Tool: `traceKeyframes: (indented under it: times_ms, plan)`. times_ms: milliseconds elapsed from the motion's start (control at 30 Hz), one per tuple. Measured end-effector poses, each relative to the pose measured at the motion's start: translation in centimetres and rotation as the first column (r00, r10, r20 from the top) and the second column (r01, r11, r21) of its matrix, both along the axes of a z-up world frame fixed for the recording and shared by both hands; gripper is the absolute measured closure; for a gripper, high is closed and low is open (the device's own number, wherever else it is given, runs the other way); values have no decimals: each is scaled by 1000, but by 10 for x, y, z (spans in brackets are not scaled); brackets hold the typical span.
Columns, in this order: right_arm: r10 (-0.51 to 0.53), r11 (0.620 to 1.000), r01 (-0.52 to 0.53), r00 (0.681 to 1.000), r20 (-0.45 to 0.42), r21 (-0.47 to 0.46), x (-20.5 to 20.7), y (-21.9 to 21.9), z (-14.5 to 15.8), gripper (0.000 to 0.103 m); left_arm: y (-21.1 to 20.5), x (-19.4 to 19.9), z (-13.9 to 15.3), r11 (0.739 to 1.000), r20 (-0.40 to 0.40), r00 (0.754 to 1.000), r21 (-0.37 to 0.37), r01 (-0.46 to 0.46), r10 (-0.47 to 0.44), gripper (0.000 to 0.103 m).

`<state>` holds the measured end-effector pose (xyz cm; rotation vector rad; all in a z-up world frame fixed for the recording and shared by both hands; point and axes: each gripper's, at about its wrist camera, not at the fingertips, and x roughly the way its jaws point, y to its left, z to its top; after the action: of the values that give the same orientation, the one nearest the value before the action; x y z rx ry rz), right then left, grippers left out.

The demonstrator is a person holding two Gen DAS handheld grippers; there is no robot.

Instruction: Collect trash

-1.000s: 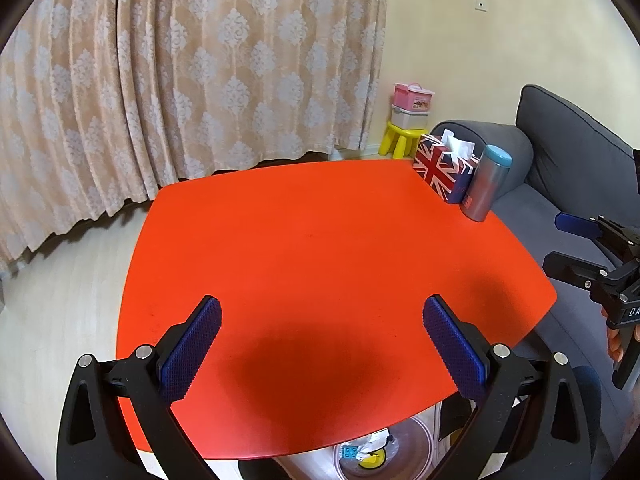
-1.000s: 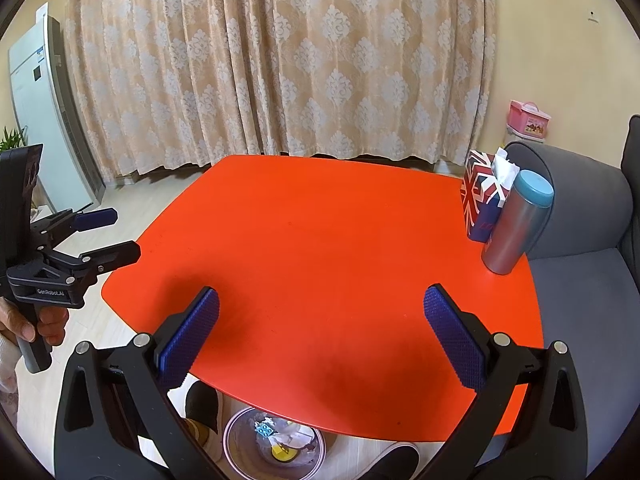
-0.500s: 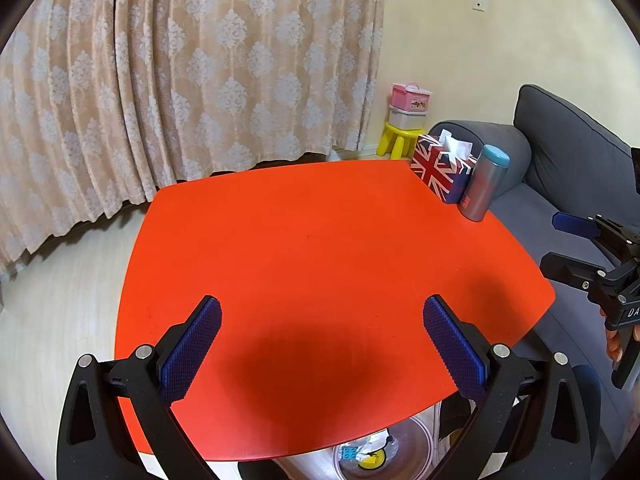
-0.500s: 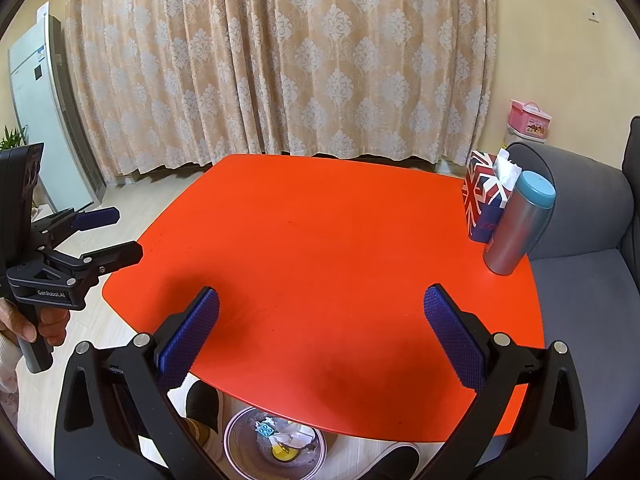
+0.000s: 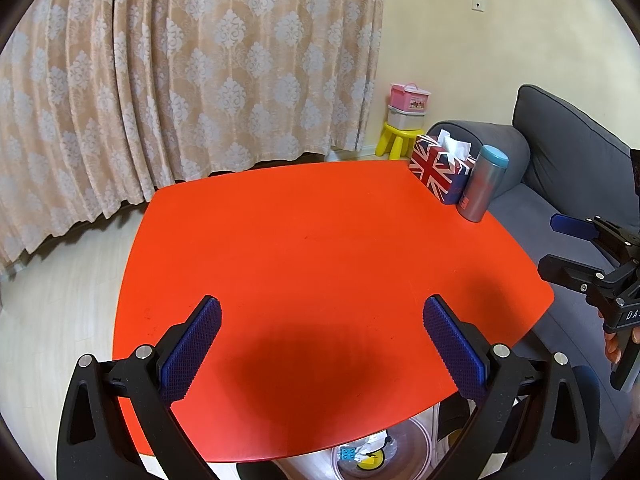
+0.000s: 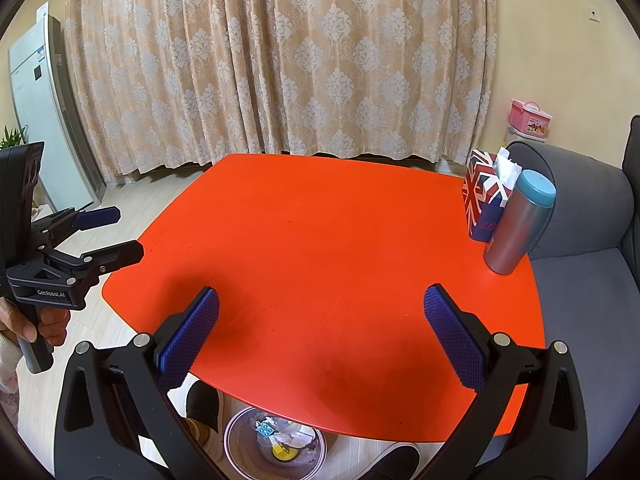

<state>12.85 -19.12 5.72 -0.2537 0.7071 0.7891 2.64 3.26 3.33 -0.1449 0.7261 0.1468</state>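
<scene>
Red table (image 5: 320,248) before patterned curtain (image 5: 180,60). Left gripper (image 5: 320,344) and right gripper (image 6: 320,334) both wide open, empty, above table's near edge. Trash in bin (image 6: 240,432) under that edge.

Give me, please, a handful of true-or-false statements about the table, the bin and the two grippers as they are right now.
1. The left gripper is open and holds nothing. True.
2. The tissue box lies on the floor. False: it stands on the red table, near the sofa-side edge.
3. The metal tumbler stands upright beside the tissue box. True.
4. The trash bin is empty. False: scraps, including a small blue block, lie inside it.
5. The right gripper clamps a wrapper. False: its fingers are spread apart with nothing between them.
</scene>
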Motion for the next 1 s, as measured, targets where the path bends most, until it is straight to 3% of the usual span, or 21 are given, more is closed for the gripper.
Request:
traceKeyframes:
  times_ms: [1000]
  plan:
    - [-1, 1000, 1, 1000, -5, -1, -1, -1, -3, 3, -7, 5, -3, 1000, -3, 1000, -1, 7, -7, 6]
